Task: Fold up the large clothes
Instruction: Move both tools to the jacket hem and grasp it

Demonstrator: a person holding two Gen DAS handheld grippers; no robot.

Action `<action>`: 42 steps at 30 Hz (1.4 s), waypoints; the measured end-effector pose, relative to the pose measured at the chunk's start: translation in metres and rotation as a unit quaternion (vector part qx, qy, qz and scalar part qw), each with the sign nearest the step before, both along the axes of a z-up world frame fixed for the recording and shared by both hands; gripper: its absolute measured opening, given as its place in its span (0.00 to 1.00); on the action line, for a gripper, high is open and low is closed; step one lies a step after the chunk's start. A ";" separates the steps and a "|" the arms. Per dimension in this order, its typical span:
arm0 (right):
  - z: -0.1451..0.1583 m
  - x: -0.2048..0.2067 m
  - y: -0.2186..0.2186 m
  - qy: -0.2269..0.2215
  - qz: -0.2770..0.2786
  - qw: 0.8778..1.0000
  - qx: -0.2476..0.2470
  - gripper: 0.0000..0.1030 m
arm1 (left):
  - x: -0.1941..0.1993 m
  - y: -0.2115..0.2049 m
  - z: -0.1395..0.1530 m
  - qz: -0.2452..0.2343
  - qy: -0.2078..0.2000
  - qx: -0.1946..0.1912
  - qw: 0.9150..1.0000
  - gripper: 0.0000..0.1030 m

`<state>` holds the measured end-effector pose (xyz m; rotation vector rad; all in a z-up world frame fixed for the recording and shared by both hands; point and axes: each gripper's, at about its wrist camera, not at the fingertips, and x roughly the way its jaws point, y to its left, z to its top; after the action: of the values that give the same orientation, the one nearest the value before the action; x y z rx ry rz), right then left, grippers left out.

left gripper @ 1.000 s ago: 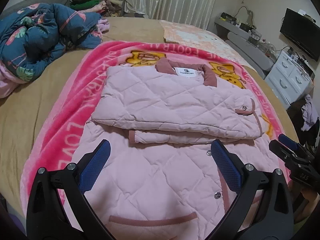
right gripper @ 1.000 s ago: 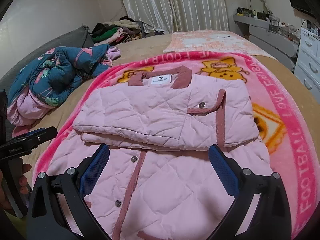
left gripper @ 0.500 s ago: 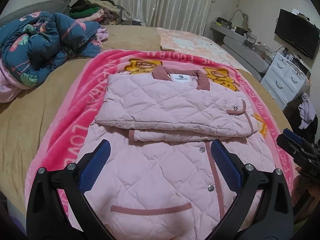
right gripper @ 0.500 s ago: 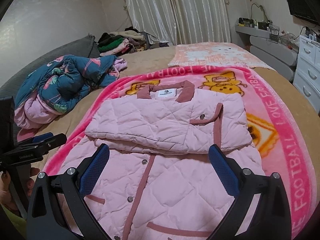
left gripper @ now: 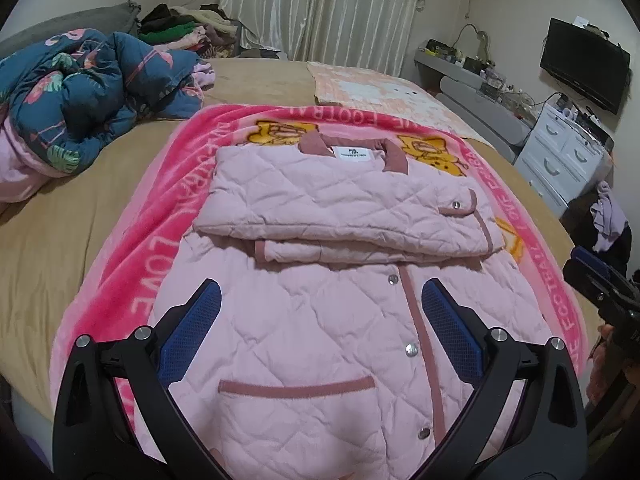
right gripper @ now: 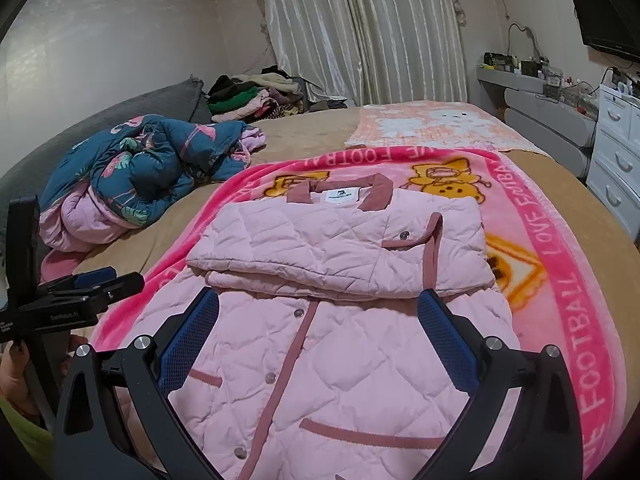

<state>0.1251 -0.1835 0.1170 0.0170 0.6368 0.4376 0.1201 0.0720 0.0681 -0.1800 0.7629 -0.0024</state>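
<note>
Pink quilted jacket (left gripper: 344,320) lies on the blanket (left gripper: 136,276), sleeves folded across. My left gripper (left gripper: 320,320) and right gripper (right gripper: 316,328) hover with fingers spread, empty; I'd pinch both hem corners evenly, then lift toward the collar.

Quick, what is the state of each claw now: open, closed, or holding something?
Left claw: open, holding nothing, above the pink jacket.
Right claw: open, holding nothing, above the same jacket.
</note>
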 end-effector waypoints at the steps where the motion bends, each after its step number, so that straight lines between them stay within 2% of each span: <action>1: -0.001 -0.002 -0.001 0.000 0.000 1.000 0.000 0.96 | -0.003 -0.001 -0.001 0.000 -0.001 0.000 1.000 0.91; 16: -0.020 -0.027 -0.017 0.007 0.003 1.000 -0.010 0.96 | -0.030 -0.004 -0.027 0.012 0.012 0.011 1.000 0.91; 42: -0.064 -0.057 -0.057 0.057 -0.024 0.998 -0.033 0.96 | -0.066 0.014 -0.066 0.036 0.038 0.033 0.998 0.91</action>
<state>0.0682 -0.2403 0.0526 -0.0051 0.7605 0.3703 0.0542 0.0861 0.0026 -0.1454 0.8314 0.0990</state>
